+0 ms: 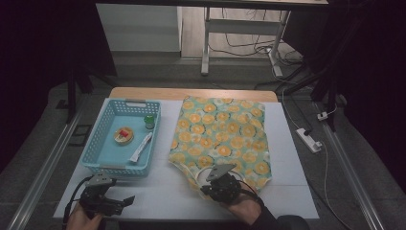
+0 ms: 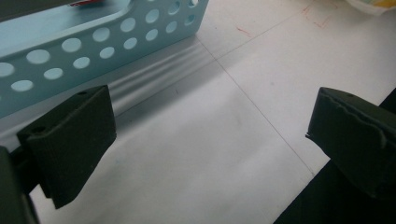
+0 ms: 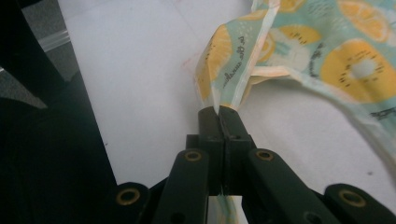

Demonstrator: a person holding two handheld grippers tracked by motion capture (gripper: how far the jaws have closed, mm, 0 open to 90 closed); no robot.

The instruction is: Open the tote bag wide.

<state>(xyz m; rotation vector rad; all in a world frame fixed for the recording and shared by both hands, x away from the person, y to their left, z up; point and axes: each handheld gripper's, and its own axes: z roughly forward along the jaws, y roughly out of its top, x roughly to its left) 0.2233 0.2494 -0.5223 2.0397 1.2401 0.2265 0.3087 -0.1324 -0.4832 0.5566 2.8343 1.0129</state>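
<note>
A teal cloth bag printed with orange slices (image 1: 220,136) lies flat on the white table (image 1: 158,191), right of centre. My right gripper (image 1: 207,188) sits at the bag's near edge and is shut on a folded strap of the bag (image 3: 233,79), which stands up from between the jaws (image 3: 218,114). My left gripper (image 1: 125,201) rests low at the table's near left corner, open, nothing between its jaws; its black pads (image 2: 70,140) point toward the blue basket (image 2: 93,42).
The blue perforated basket (image 1: 98,139) at the left holds a round tin with a red top (image 1: 123,135), a white tube (image 1: 140,147) and a small green-capped bottle (image 1: 150,121). The table's near edge lies just under both hands. A power strip (image 1: 309,139) lies on the floor, right.
</note>
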